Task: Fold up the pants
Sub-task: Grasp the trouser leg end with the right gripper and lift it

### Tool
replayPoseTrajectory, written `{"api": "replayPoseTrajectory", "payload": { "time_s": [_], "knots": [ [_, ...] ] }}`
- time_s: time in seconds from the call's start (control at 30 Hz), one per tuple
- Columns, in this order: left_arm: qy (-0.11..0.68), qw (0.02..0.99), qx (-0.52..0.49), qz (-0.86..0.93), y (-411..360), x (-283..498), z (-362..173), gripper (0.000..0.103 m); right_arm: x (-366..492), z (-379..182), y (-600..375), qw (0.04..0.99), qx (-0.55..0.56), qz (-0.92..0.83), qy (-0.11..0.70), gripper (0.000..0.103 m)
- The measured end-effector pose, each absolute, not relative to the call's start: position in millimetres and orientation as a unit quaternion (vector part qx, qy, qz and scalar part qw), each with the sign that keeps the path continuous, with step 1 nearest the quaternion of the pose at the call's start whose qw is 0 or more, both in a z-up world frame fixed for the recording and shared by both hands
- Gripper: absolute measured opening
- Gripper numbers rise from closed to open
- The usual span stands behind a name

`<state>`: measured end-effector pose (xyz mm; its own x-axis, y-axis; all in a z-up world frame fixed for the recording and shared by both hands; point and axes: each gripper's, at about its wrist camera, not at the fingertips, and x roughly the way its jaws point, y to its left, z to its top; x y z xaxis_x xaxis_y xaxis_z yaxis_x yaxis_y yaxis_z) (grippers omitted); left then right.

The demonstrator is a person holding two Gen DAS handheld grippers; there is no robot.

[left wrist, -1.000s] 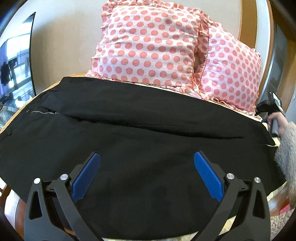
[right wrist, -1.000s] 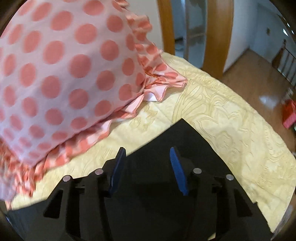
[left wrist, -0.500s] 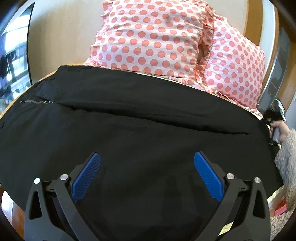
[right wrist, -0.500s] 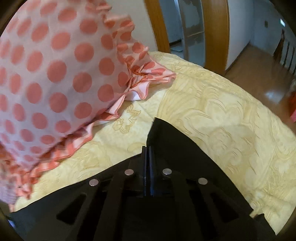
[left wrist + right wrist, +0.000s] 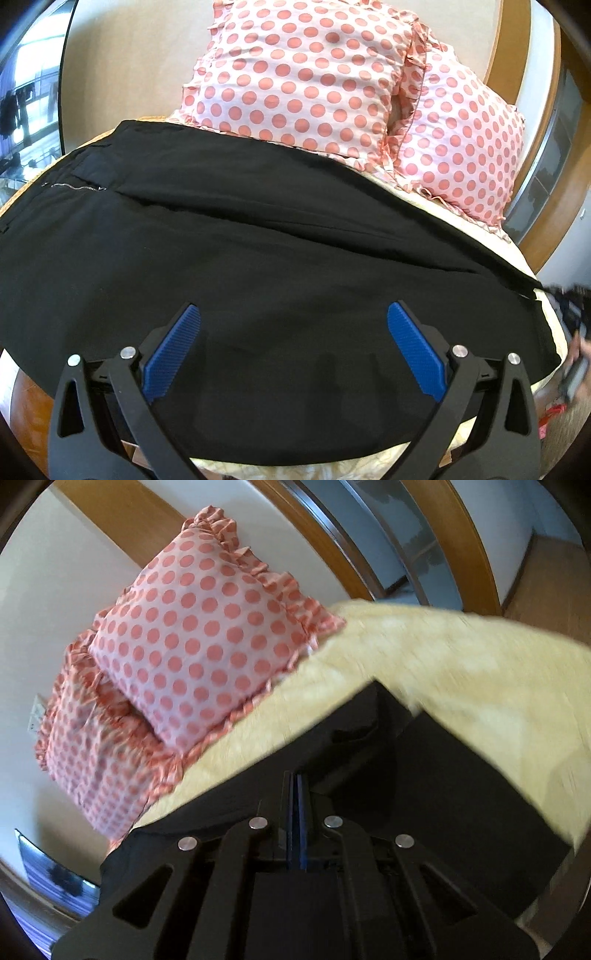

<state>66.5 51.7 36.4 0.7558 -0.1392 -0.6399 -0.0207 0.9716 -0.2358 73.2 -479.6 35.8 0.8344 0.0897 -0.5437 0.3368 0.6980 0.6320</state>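
Black pants (image 5: pixel 258 280) spread across the bed (image 5: pixel 461 672) below the polka-dot pillows (image 5: pixel 306 74): right claw (image 5: pixel 295 794), spread a second ago, now clamps the hem corner, starting the fold; left claw (image 5: pixel 293 350) hovers spread, empty.

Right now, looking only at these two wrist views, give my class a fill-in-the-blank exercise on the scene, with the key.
1. The pants spread on the bed are ____ in colour.
2. The left gripper has its jaws ____ above the fabric.
3. The right gripper is shut on a corner of the ____.
4. The pillows are pink with ____.

Missing words: black; open; pants; dots
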Motion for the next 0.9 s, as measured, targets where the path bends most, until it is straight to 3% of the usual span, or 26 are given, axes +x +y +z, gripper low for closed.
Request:
{"api": "replayPoseTrajectory", "payload": {
  "time_s": [0.23,0.33,0.4,0.67,0.73,0.77,0.8,0.9],
  "knots": [
    [0.342,0.932,-0.113,-0.035,47.3,57.4,41.2,0.101,62.6,11.6,-496.9,0.835,0.458,-0.050,0.301,0.006],
    [0.341,0.933,-0.112,-0.028,50.0,53.9,41.3,0.101,60.1,1.9,-502.4,0.816,0.485,-0.049,0.311,0.023],
    [0.341,0.933,-0.116,-0.023,53.1,53.3,41.5,0.101,58.6,-2.9,-505.3,0.807,0.499,-0.050,0.312,0.043],
    [0.346,0.929,-0.127,-0.025,55.8,53.7,41.6,0.101,63.9,-17.2,-512.4,0.790,0.535,-0.045,0.297,0.041],
    [0.349,0.927,-0.130,-0.031,55.7,55.3,41.0,0.101,72.7,-18.1,-511.1,0.795,0.525,-0.050,0.299,0.029],
    [0.351,0.926,-0.133,-0.034,55.8,56.0,40.5,0.101,77.3,-20.1,-511.2,0.795,0.524,-0.047,0.301,0.013],
    [0.352,0.924,-0.141,-0.043,57.8,57.4,40.1,0.101,81.7,-23.4,-512.2,0.793,0.528,-0.038,0.301,0.006],
    [0.348,0.920,-0.172,-0.058,67.5,61.1,39.8,0.101,76.6,-13.8,-517.3,0.811,0.519,-0.012,0.270,0.004]
  ]
}}
